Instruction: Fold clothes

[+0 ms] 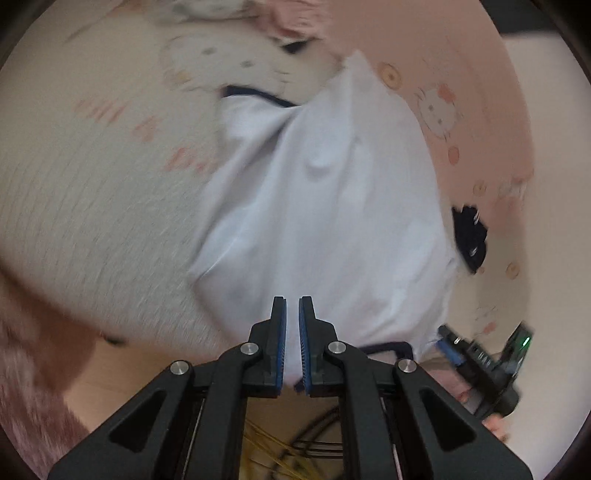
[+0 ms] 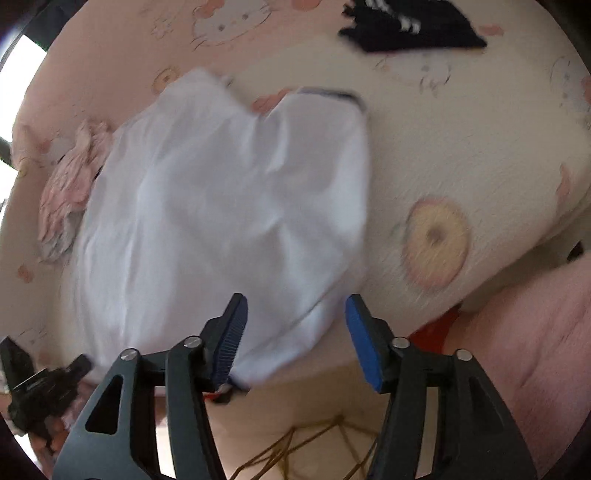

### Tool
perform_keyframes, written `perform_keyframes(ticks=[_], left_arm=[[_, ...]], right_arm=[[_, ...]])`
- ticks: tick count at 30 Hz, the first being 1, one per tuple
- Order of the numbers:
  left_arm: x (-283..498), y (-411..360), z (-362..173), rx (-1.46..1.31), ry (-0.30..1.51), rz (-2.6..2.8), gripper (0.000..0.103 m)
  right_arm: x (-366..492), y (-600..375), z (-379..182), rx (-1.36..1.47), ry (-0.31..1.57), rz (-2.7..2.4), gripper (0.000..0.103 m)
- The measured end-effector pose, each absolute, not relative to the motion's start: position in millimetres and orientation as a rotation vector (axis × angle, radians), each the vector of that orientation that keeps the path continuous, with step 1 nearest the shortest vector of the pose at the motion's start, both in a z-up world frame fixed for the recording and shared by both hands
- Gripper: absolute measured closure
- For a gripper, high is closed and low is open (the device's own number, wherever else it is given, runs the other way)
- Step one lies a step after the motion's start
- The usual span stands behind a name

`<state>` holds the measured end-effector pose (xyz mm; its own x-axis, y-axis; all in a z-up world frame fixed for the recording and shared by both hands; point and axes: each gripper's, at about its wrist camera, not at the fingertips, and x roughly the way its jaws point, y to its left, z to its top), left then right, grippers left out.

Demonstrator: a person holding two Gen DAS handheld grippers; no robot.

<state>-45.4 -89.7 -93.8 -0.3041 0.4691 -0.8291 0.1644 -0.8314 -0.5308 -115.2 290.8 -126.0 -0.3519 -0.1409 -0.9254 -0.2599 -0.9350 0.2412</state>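
Observation:
A white garment point(image 1: 325, 206) with navy trim lies spread and wrinkled on a bed sheet point(image 1: 74, 184) printed with cartoon cats and doughnuts. My left gripper point(image 1: 292, 301) is shut on the garment's near edge, and white cloth shows in the thin slit between its blue pads. In the right wrist view the same garment point(image 2: 207, 206) reaches down to my right gripper point(image 2: 295, 301). That gripper is open, its blue pads wide apart with the hem lying between them, and the cloth brushes the left finger point(image 2: 232, 332). Both views are motion-blurred.
A dark navy garment point(image 2: 406, 26) lies at the far side of the bed point(image 2: 461, 147), and a crumpled pink one point(image 2: 70, 188) sits left of the white cloth. The left tool's black body point(image 2: 40, 387) is at the lower left. Yellow wires point(image 1: 266, 443) lie on the floor below the bed edge.

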Motion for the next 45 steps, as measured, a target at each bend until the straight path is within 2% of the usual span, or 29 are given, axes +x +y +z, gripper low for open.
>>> perform_keyframes(ticks=[2, 4, 6, 9, 10, 11, 12, 13, 16, 18, 20, 21, 23, 24, 25, 26, 28, 31, 34, 35, 36, 37, 38, 39, 40, 41, 43, 44, 45], left_arm=[[-44.5, -77.8, -102.2, -1.824, -0.666, 2.282, 0.096], [-37.5, -75.9, -103.7, -1.881, -0.645, 2.270, 0.096], [-28.8, -81.0, -105.5, -1.918, -0.728, 2.217, 0.096], [-22.2, -100.3, -99.1, -1.745, -1.028, 2.197, 0.092], [-22.7, -107.1, -95.1, -1.698, -1.079, 2.240, 0.079], [-23.2, -114.8, -91.1, -1.676, -1.098, 2.322, 0.060], [-23.6, -121.1, -90.0, -1.682, -1.101, 2.393, 0.052], [-23.0, -124.9, -93.8, -1.707, -1.121, 2.405, 0.050], [-18.3, -131.9, -113.4, -1.728, -1.307, 2.308, 0.050], [-22.9, -127.6, -109.7, -1.712, -1.261, 2.317, 0.050], [-28.7, -117.9, -105.7, -1.698, -1.197, 2.307, 0.050], [-29.8, -111.4, -105.9, -1.698, -1.165, 2.283, 0.051], [-33.4, -102.5, -105.7, -1.708, -1.095, 2.299, 0.054], [-34.9, -99.6, -104.7, -1.700, -1.078, 2.307, 0.058], [-36.6, -99.8, -103.0, -1.670, -1.095, 2.300, 0.073], [-37.3, -99.5, -100.7, -1.644, -1.107, 2.295, 0.079], [-39.4, -98.2, -94.8, -1.612, -1.120, 2.299, 0.079], [-39.4, -102.0, -92.6, -1.593, -1.191, 2.272, 0.079], [-39.9, -104.1, -100.8, -1.687, -1.212, 2.252, 0.071], [-39.3, -106.3, -102.2, -1.673, -1.258, 2.219, 0.060], [-40.2, -105.6, -102.7, -1.661, -1.285, 2.191, 0.052], [-43.4, -100.0, -101.7, -1.652, -1.283, 2.174, 0.042], [-46.1, -94.9, -101.2, -1.645, -1.279, 2.153, 0.042], [-47.4, -90.9, -102.0, -1.637, -1.280, 2.122, 0.042], [-46.4, -88.1, -102.4, -1.620, -1.291, 2.095, 0.051], [-44.2, -85.8, -101.3, -1.609, -1.283, 2.105, 0.066], [-43.4, -81.0, -98.0, -1.643, -1.172, 2.223, 0.073], [-44.6, -81.1, -98.9, -1.650, -1.157, 2.243, 0.077], [-46.1, -81.6, -100.7, -1.648, -1.168, 2.244, 0.077]], right_arm=[[-121.1, 286.2, -139.7, -1.776, 0.459, 2.420, 0.045], [-117.8, 279.3, -156.2, -1.843, 0.372, 2.369, 0.045], [-111.1, 282.5, -162.0, -1.888, 0.362, 2.327, 0.044], [-104.2, 307.8, -169.3, -1.839, 0.671, 2.308, 0.044], [-104.8, 315.9, -169.9, -1.786, 0.765, 2.316, 0.043], [-107.8, 322.1, -170.2, -1.730, 0.799, 2.334, 0.042], [-110.8, 325.6, -170.6, -1.692, 0.787, 2.352, 0.041], [-115.4, 326.8, -173.7, -1.672, 0.740, 2.365, 0.040], [-121.8, 328.0, -188.8, -1.684, 0.719, 2.356, 0.037], [-126.3, 322.5, -194.3, -1.675, 0.712, 2.366, 0.028], [-131.4, 316.1, -198.4, -1.668, 0.691, 2.414, 0.028], [-133.0, 312.3, -200.4, -1.666, 0.698, 2.445, 0.030], [-135.7, 305.3, -205.1, -1.683, 0.727, 2.494, 0.049], [-136.6, 302.1, -208.0, -1.709, 0.753, 2.509, 0.053], [-142.6, 284.9, -213.1, -1.733, 0.778, 2.517, 0.063], [-150.0, 263.5, -218.7, -1.756, 0.803, 2.523, 0.069], [-157.7, 246.9, -221.1, -1.770, 0.783, 2.545, 0.070], [-167.7, 234.3, -229.7, -1.753, 0.699, 2.551, 0.069], [-167.9, 205.1, -231.8, -1.690, 0.743, 2.573, 0.052], [-168.9, 199.6, -232.5, -1.688, 0.737, 2.589, 0.042], [-170.1, 194.0, -233.2, -1.687, 0.719, 2.604, 0.040], [-171.4, 187.4, -234.1, -1.685, 0.696, 2.612, 0.043], [-176.9, 184.5, -229.8, -1.707, 0.729, 2.631, 0.071], [-201.0, 184.7, -216.2, -1.747, 0.798, 2.644, 0.078], [-208.5, 181.0, -210.9, -1.779, 0.863, 2.659, 0.080], [-210.5, 173.6, -206.2, -1.780, 0.845, 2.696, 0.080], [-218.3, 162.9, -205.0, -1.781, 0.705, 2.699, 0.078], [-222.2, 158.8, -211.0, -1.788, 0.632, 2.658, 0.066], [-232.3, 155.3, -218.5, -1.779, 0.651, 2.639, 0.063]])
